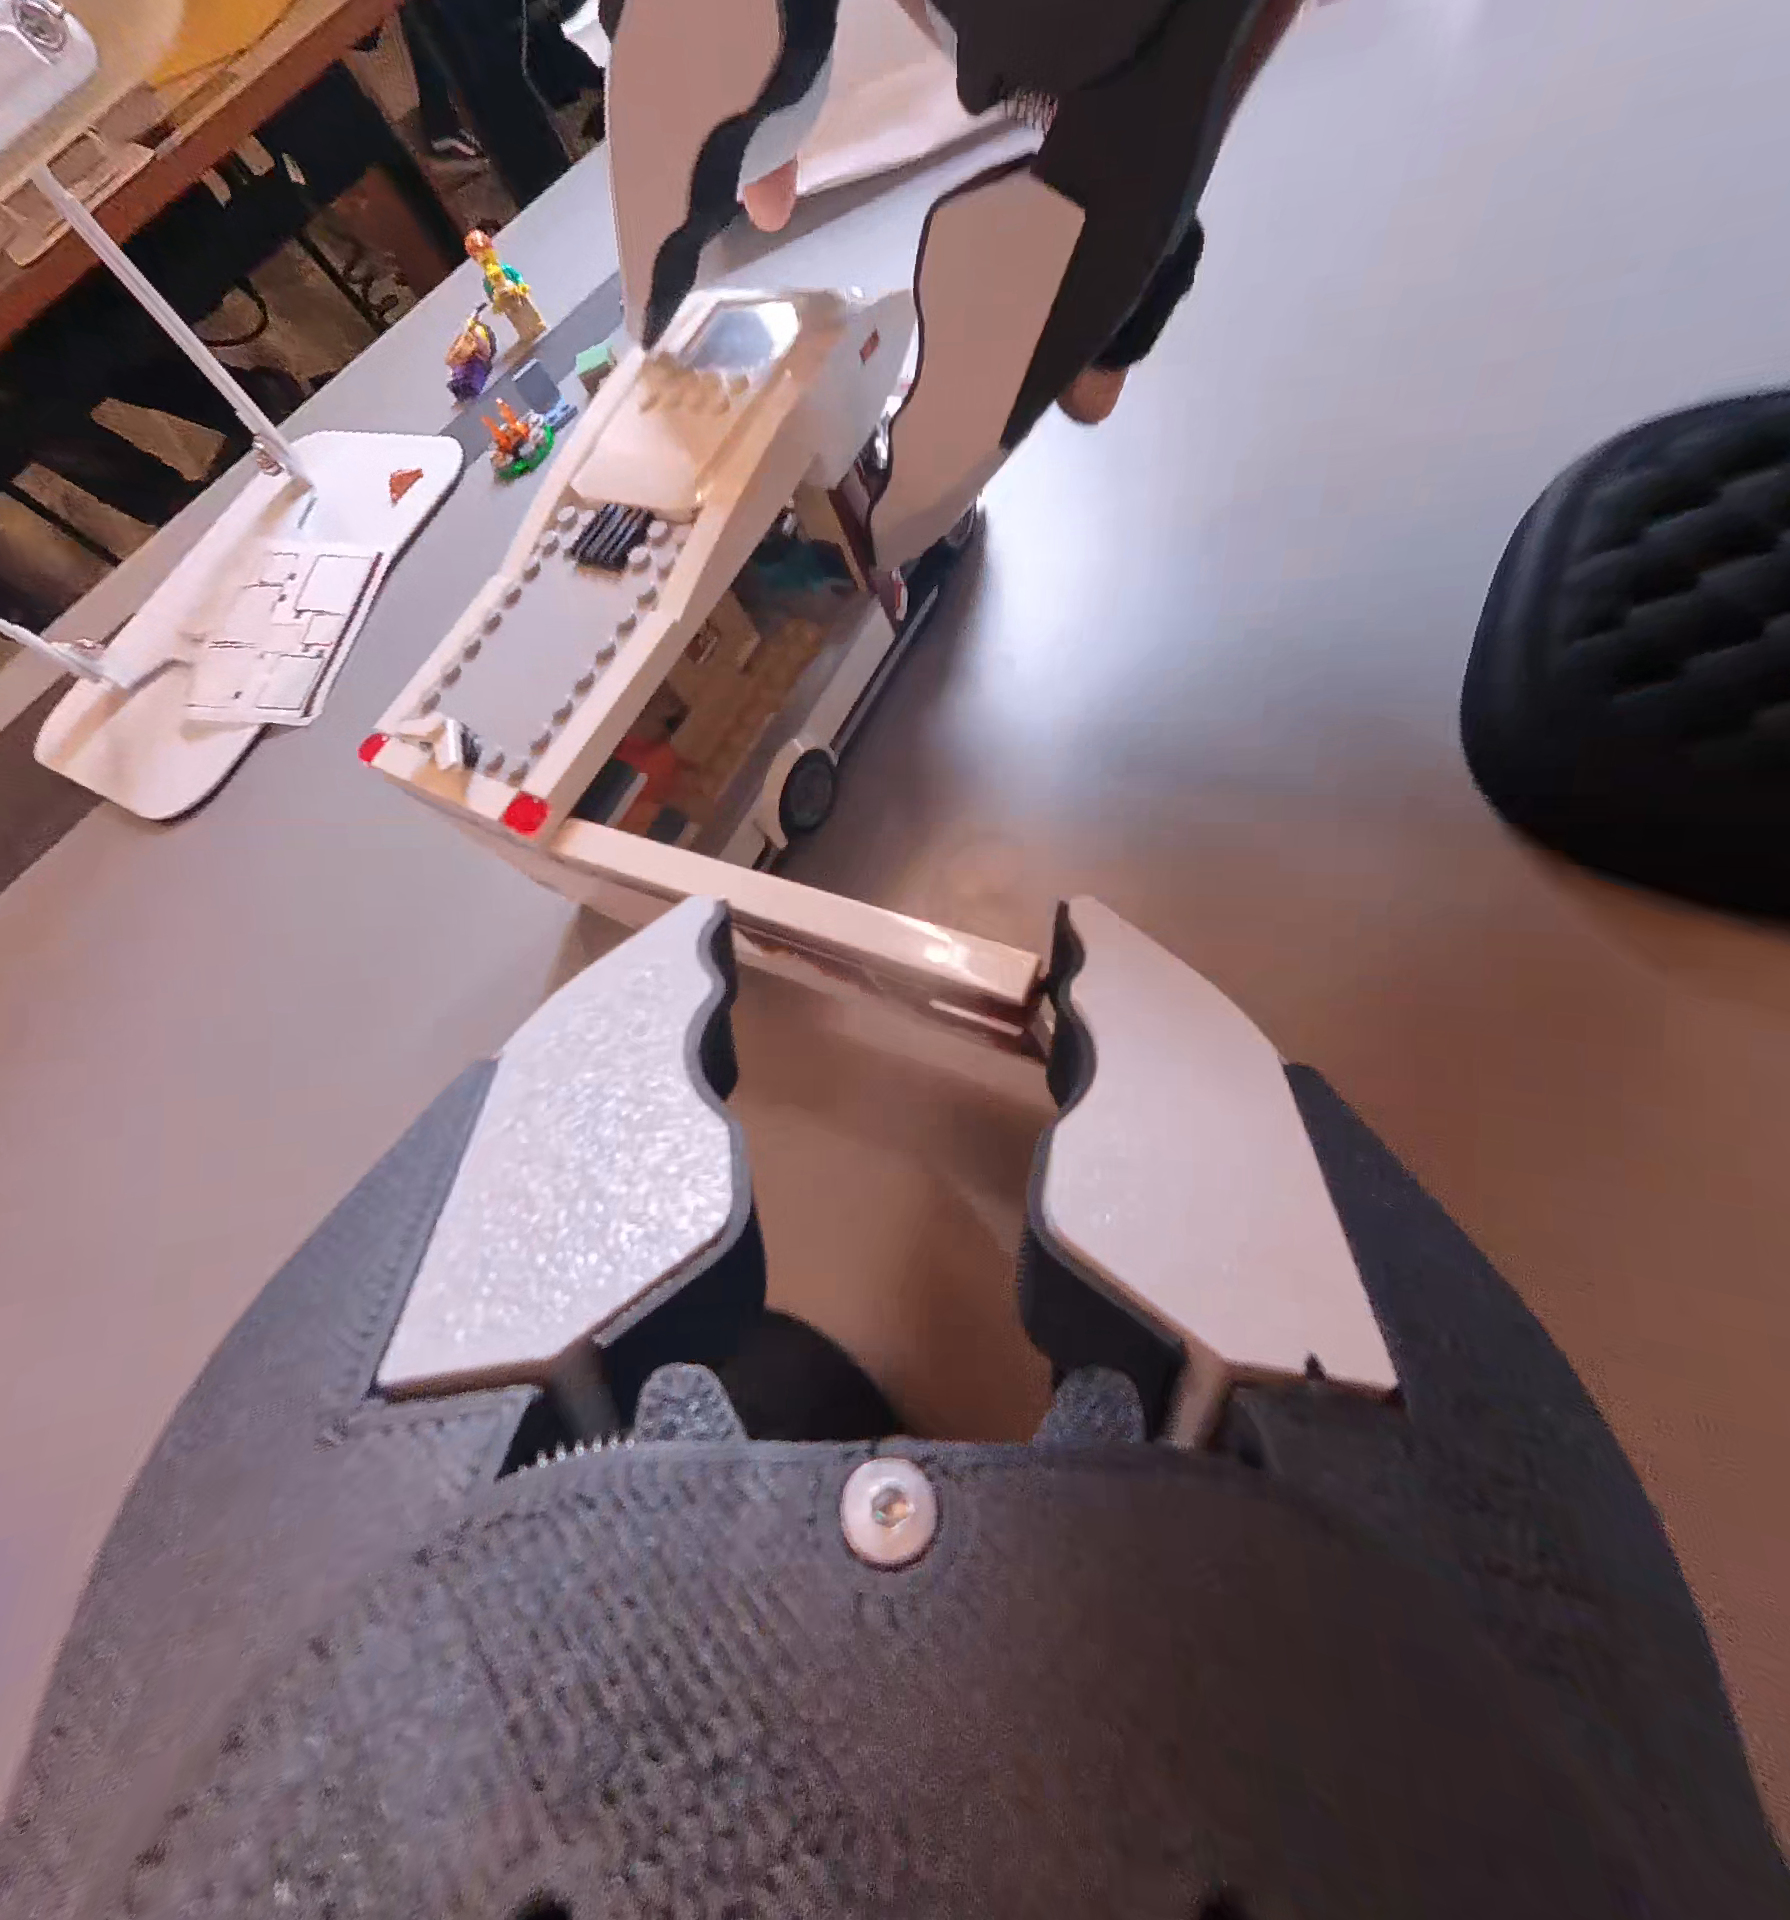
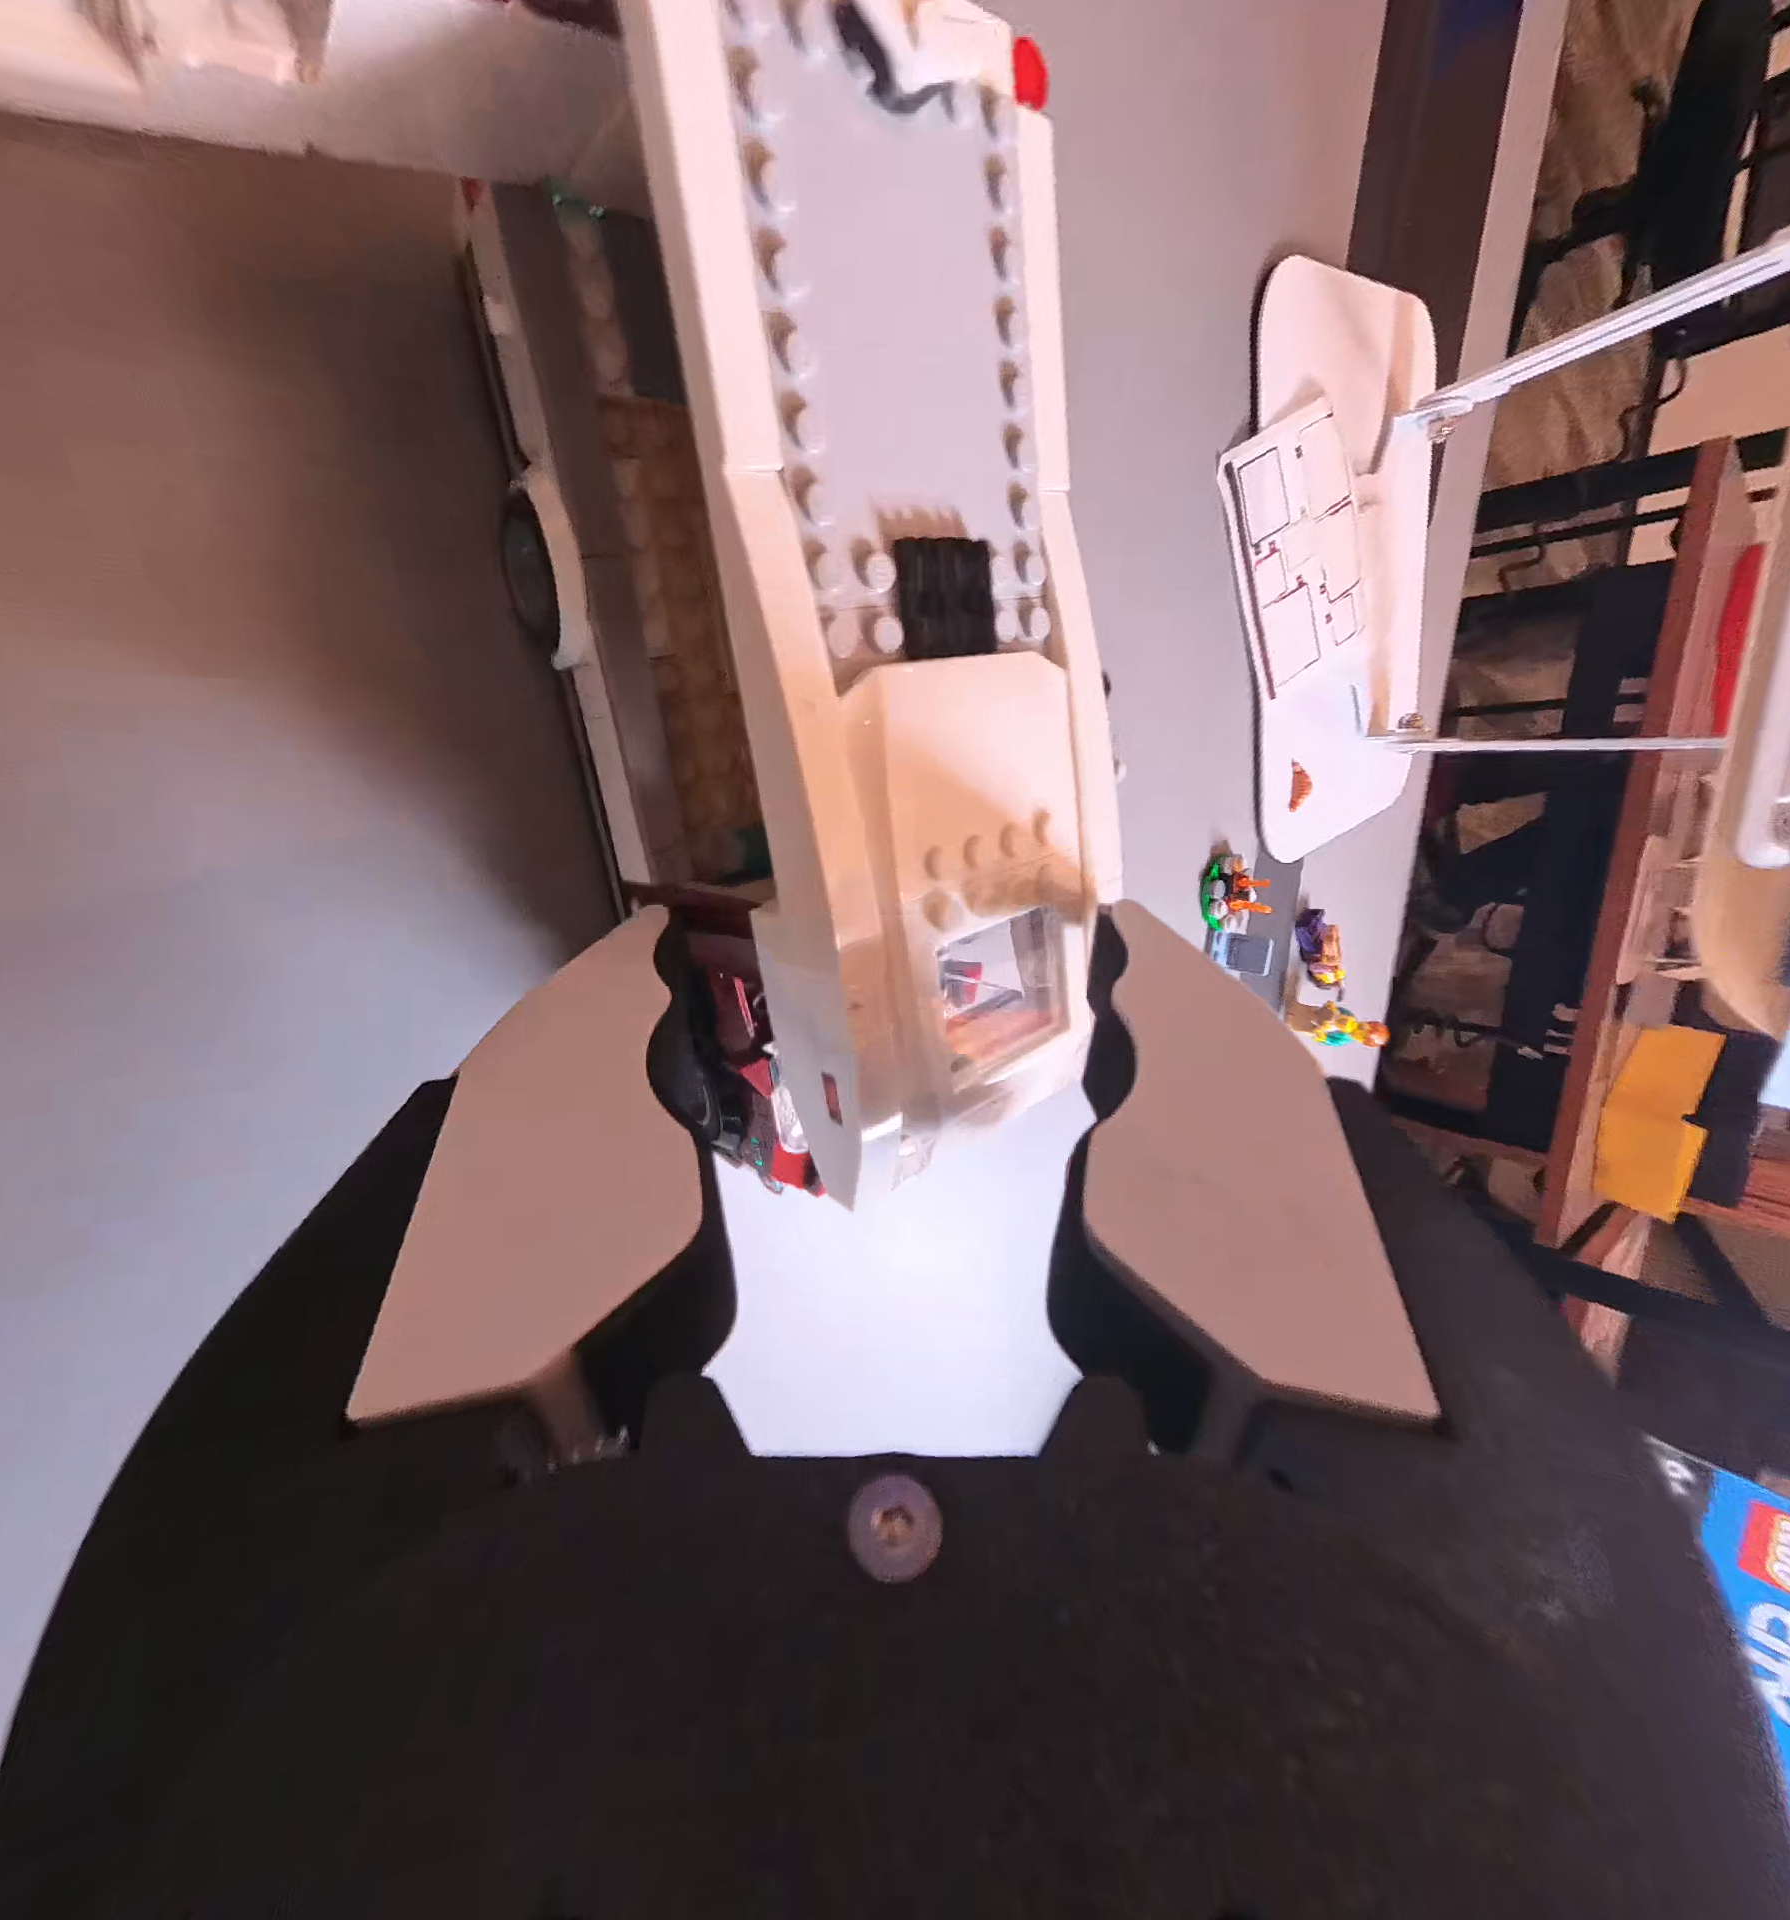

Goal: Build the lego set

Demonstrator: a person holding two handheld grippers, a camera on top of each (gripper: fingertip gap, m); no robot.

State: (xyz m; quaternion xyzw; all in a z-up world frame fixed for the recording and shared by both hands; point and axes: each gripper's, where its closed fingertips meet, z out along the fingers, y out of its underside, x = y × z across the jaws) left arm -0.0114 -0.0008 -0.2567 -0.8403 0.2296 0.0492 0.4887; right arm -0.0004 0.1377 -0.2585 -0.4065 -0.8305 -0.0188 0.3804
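A white toy-brick camper van (image 1: pixel 558 623) stands on the brown table (image 1: pixel 1338 987) with its roof tilted up and one long white side panel (image 1: pixel 849 925) swung out towards me. My left gripper (image 1: pixel 891 987) is open. The panel's end lies between its fingertips against the right pad (image 1: pixel 1062 997), and the panel runs on behind the left fingertip. My right gripper (image 2: pixel 886 935) is open and straddles the front of the roof (image 2: pixel 932 810) over the windscreen. It also shows in the left wrist view (image 1: pixel 787 395), held by a gloved hand (image 1: pixel 1088 125).
Small toy figures (image 1: pixel 501 281) and a little campfire piece (image 1: pixel 517 436) stand behind the van. A white lamp base with a paper sheet (image 1: pixel 247 623) lies to the left. A black padded cushion (image 1: pixel 1680 644) lies to the right. A blue box (image 2: pixel 1784 1621) sits near the right gripper. The grippers' ends are close to 15 cm from one another. About 8 cm separates my right fingertips from the white toy-brick camper van (image 1: pixel 558 623).
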